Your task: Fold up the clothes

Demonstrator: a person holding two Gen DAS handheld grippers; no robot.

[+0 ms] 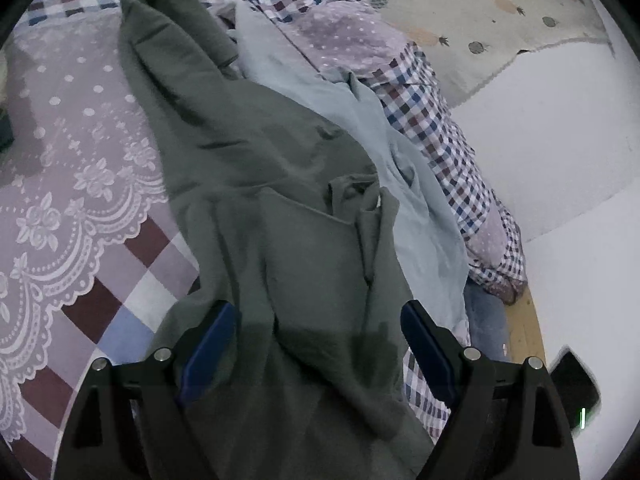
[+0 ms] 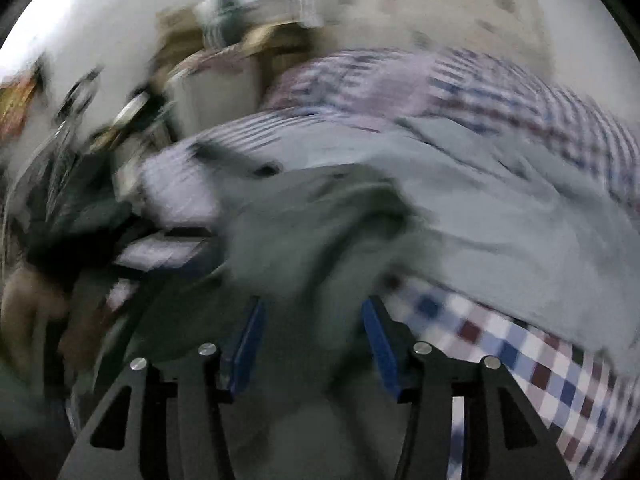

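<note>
Our left gripper [image 1: 318, 328] hangs with its blue pads spread wide over the grey-green garment [image 1: 256, 168], which runs from 6 o'clock up to 11 o'clock across the checked bedspread [image 1: 132, 296]. A pale blue garment [image 1: 420, 216] lies beside it toward 2 o'clock. Our right gripper [image 2: 314, 328], in a heavily blurred view, also stands parted with grey-green cloth bunched between its fingers.
</note>
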